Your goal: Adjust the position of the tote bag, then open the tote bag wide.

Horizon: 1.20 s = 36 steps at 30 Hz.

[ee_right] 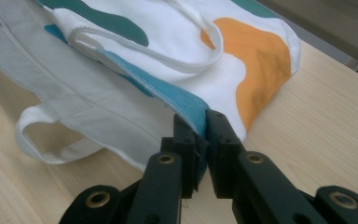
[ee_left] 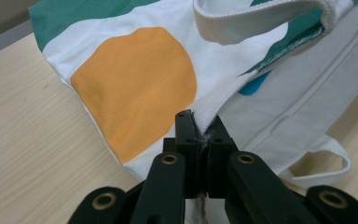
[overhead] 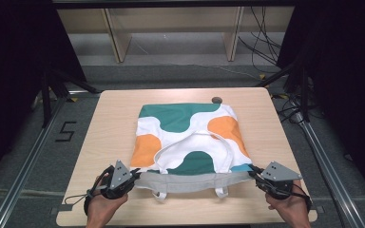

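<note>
A white tote bag [overhead: 190,137] with green, orange and blue patches lies flat on the wooden table [overhead: 109,123], its mouth toward me and its near rim turned back to show the plain lining [overhead: 190,183]. One strap [overhead: 195,145] loops over the top of the bag; the other strap's ends poke out near the front edge. My left gripper [overhead: 134,175] is shut on the bag's near left corner [ee_left: 200,122]. My right gripper [overhead: 253,171] is shut on the near right corner, pinching the blue-edged rim [ee_right: 193,114].
A small dark hole [overhead: 216,99] sits in the table just behind the bag. Bare wood surrounds the bag left, right and front. Wooden shelving [overhead: 171,28] and cables [overhead: 261,42] are on the floor beyond the table.
</note>
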{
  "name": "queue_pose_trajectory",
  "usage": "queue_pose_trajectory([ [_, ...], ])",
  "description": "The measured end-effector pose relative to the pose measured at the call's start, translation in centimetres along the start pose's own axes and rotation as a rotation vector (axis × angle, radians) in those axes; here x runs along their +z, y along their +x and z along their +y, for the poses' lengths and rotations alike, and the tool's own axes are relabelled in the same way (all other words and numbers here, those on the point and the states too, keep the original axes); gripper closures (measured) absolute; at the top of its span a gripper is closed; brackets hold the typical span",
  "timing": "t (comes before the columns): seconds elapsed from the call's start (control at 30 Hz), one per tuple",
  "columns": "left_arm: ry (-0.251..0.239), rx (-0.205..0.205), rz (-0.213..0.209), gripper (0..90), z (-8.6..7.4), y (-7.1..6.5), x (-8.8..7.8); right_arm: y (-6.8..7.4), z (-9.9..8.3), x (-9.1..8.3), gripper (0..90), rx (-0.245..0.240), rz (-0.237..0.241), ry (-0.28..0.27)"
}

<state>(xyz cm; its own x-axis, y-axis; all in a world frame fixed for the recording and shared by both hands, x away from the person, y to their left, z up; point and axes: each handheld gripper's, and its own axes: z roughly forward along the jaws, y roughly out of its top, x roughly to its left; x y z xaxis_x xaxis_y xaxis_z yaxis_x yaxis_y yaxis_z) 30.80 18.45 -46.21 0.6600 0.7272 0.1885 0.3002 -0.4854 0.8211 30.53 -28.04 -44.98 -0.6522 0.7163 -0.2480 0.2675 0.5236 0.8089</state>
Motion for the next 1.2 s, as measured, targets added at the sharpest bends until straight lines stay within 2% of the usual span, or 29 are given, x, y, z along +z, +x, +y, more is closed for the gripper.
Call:
queue_pose_trajectory([
  [0.03,-0.008,-0.030,0.006,86.9,0.0,-0.2,0.0,0.0,0.1,-0.2,84.5,0.006,-0.006,0.000],
  [0.07,0.013,-0.002,0.005,86.9,0.1,-0.1,-0.3,0.0,0.1,-0.3,84.8,0.012,-0.006,-0.004],
  [0.1,0.006,0.017,0.006,86.9,0.2,0.0,-0.3,0.0,0.2,-0.3,85.0,0.003,-0.006,-0.011],
  [0.13,-0.007,-0.045,0.007,86.9,0.2,-0.4,-0.3,0.1,0.3,-0.5,85.2,0.014,-0.008,-0.013],
  [0.17,-0.008,-0.037,0.003,86.9,0.3,-0.2,-0.5,0.1,0.4,-0.6,85.3,0.018,-0.010,-0.018],
  [0.2,-0.012,-0.005,0.002,87.0,0.5,0.1,-0.6,0.0,0.5,-0.6,85.3,0.009,-0.010,-0.031],
  [0.23,-0.018,-0.041,0.011,87.0,0.5,-0.1,-0.8,0.0,0.6,-0.7,85.4,0.015,-0.015,-0.038],
  [0.3,-0.028,-0.031,0.009,87.1,0.9,0.2,-1.1,-0.1,1.0,-1.0,85.5,0.008,-0.023,-0.045],
  [0.33,-0.036,-0.022,0.009,87.1,1.2,0.4,-1.2,-0.3,1.3,-1.1,85.7,-0.021,-0.036,-0.058],
  [0.37,-0.046,-0.044,0.013,87.1,1.4,0.4,-1.2,-0.2,1.6,-1.3,85.7,-0.031,-0.047,-0.052],
  [0.4,-0.056,-0.031,0.019,87.1,1.7,0.6,-1.4,-0.3,1.9,-1.4,85.7,-0.038,-0.052,-0.058],
  [0.5,-0.091,-0.032,0.028,87.2,2.6,1.2,-2.1,-0.6,2.7,-1.9,85.8,-0.040,-0.048,-0.082],
  [0.53,-0.115,-0.039,0.019,87.2,3.0,1.4,-2.3,-0.7,3.0,-2.0,85.8,-0.036,-0.044,-0.090],
  [0.57,-0.133,-0.030,0.025,87.2,3.5,1.6,-2.7,-0.8,3.3,-2.2,85.9,-0.039,-0.048,-0.101],
  [0.67,-0.167,-0.021,0.031,87.2,4.6,1.9,-3.3,-1.3,4.3,-2.8,86.1,-0.057,-0.059,-0.119],
  [0.73,-0.190,-0.031,0.036,87.2,5.3,2.0,-3.7,-1.5,5.1,-3.3,86.2,-0.058,-0.076,-0.142],
  [0.87,-0.236,-0.036,0.062,87.3,6.9,2.6,-4.8,-2.0,7.2,-4.6,86.5,-0.078,-0.111,-0.176],
  [0.9,-0.244,-0.038,0.066,87.3,7.2,2.7,-5.0,-2.2,7.9,-4.9,86.7,-0.097,-0.130,-0.195],
  [0.97,-0.261,-0.036,0.071,87.3,7.7,3.0,-5.5,-2.4,8.7,-5.3,86.8,-0.101,-0.133,-0.210],
  [1.1,-0.310,-0.035,0.085,87.5,9.1,3.5,-6.6,-2.8,10.4,-6.3,87.0,-0.143,-0.146,-0.223],
  [1.13,-0.343,-0.024,0.089,87.5,10.1,3.7,-7.4,-2.9,10.8,-6.6,87.0,-0.151,-0.151,-0.216],
  [1.17,-0.343,-0.024,0.089,87.5,10.1,3.7,-7.4,-2.9,10.8,-6.6,87.0,-0.151,-0.151,-0.216],
  [1.2,-0.357,-0.022,0.090,87.5,10.6,3.7,-7.7,-3.1,12.0,-7.4,87.1,-0.171,-0.176,-0.222],
])
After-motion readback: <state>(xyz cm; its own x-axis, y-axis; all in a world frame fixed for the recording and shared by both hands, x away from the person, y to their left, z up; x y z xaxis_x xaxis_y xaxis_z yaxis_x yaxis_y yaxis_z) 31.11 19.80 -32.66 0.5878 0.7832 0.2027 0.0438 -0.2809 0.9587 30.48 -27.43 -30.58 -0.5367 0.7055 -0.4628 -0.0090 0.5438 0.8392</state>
